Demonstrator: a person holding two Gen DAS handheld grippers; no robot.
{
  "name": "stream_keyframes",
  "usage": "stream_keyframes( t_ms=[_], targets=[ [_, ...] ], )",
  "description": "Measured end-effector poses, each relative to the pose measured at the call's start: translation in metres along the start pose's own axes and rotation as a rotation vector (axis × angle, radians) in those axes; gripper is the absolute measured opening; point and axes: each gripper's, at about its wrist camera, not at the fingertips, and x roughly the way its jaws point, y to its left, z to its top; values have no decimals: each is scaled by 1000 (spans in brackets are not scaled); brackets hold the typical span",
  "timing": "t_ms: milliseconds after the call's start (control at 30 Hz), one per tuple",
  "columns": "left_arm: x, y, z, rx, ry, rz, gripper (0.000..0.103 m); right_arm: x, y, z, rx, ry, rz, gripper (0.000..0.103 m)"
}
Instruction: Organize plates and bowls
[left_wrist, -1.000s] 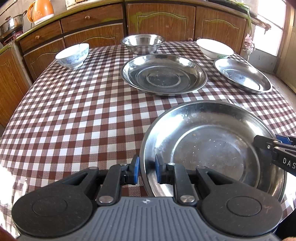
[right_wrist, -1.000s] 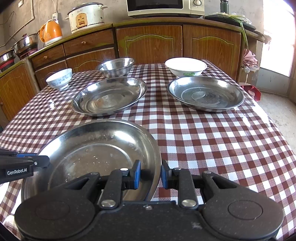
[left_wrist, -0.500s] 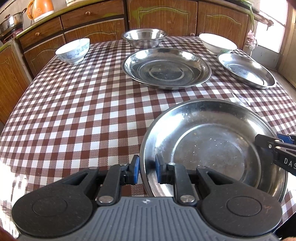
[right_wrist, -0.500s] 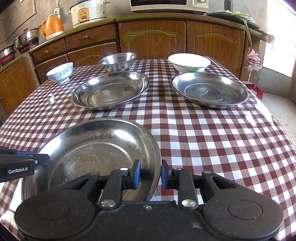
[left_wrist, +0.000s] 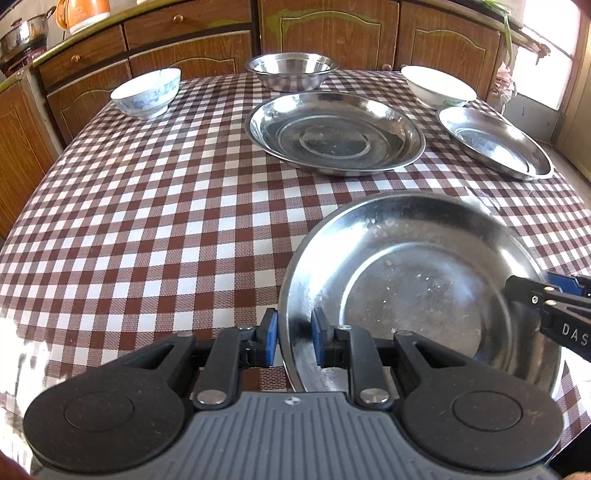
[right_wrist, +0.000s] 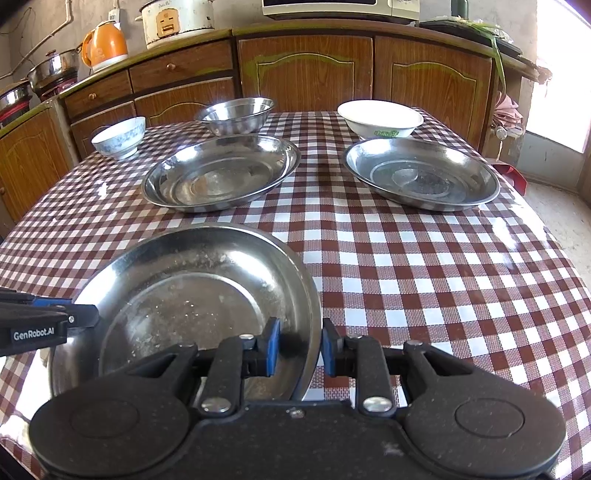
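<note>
A wide steel plate lies near the front edge of the checked table. My left gripper has its blue pads on either side of the plate's left rim. My right gripper straddles the right rim the same way. Both sets of jaws are opening slightly, with the rim still between the pads. Each gripper shows in the other's view at the plate's far edge. Two more steel plates sit further back. Behind them stand a steel bowl, a white bowl and a blue-patterned bowl.
Brown wooden cabinets run behind the table. On their counter stand an orange kettle, a rice cooker and pots. Bare tablecloth stretches left of the near plate and to its right.
</note>
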Motion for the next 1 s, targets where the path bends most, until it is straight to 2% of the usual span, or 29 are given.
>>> stream_keyframes(
  t_ms=[100,200,267,333,433,533,667,867,1000],
  targets=[
    [0,0,0,-8,0,-1,23,-1,1,0,-9,-7,-11,36],
    [-1,2,1,-24,-1,1,23,-3,0,1,-7,-18,-22,47],
    [-2,5,3,-43,-2,1,32,-5,-2,2,1,-27,-33,54],
    [-3,8,4,-61,-10,5,39,-7,-5,5,11,-40,-35,55],
    [-6,10,7,-74,-20,17,44,-11,-8,8,25,-56,-31,61],
    [-9,12,10,-86,-28,30,50,-13,-8,11,26,-68,-22,62],
    [-12,15,13,-97,-44,43,64,-16,-8,14,27,-76,-12,69],
    [-18,16,20,-102,-65,51,73,-20,-10,19,40,-95,-3,71],
    [-18,16,23,-98,-71,53,75,-21,-10,23,45,-101,5,72]
  ],
)
